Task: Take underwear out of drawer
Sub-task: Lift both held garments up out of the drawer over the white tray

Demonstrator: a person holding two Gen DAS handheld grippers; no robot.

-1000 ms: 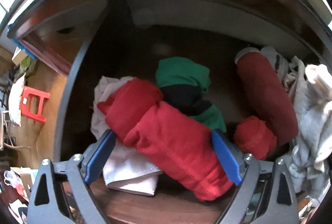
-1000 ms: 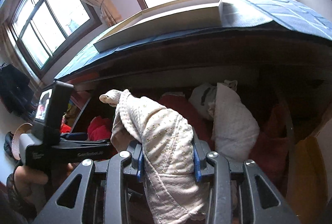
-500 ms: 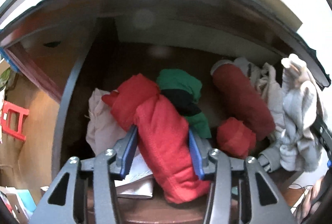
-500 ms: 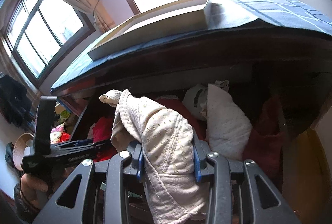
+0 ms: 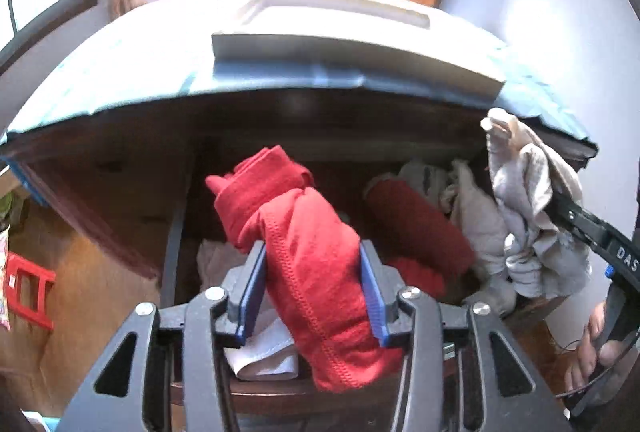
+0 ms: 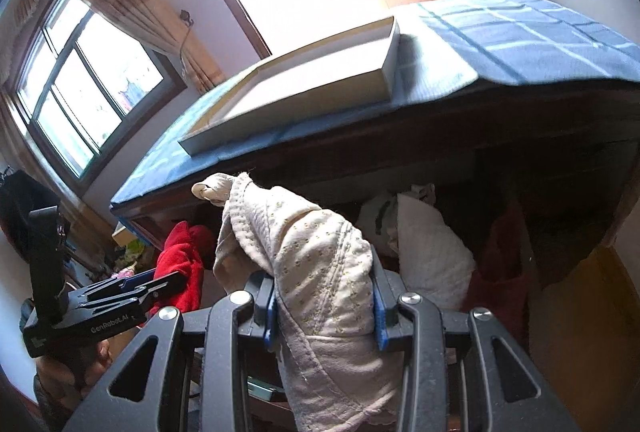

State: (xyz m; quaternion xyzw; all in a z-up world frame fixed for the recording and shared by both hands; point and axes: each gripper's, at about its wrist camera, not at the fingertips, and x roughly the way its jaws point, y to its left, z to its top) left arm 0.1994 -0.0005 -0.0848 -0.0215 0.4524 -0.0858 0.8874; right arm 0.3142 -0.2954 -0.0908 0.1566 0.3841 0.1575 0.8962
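Note:
My left gripper (image 5: 312, 252) holds the red underwear (image 5: 264, 183) above the open drawer (image 5: 174, 252); its jaws are closing and the blue pads press the cloth from both sides. Its upper fold sticks up and its lower end hangs below the fingers. My right gripper (image 6: 320, 272) is shut on a cream dotted underwear (image 6: 304, 232), also lifted clear of the drawer. In the left wrist view that cream piece (image 5: 528, 191) hangs at the right. In the right wrist view the red piece (image 6: 180, 264) shows at the left.
In the drawer lie a dark red roll (image 5: 416, 224), a white cloth (image 5: 212, 260) and pale clothes (image 5: 476, 224). A shallow box (image 6: 312, 83) rests on the blue cloth (image 6: 520, 43) covering the top. A red stool (image 5: 28, 288) stands on the floor at left.
The left jaws went from wide apart to clamped on the red underwear, then rose with it out of the drawer. The right gripper rose a little with the cream piece.

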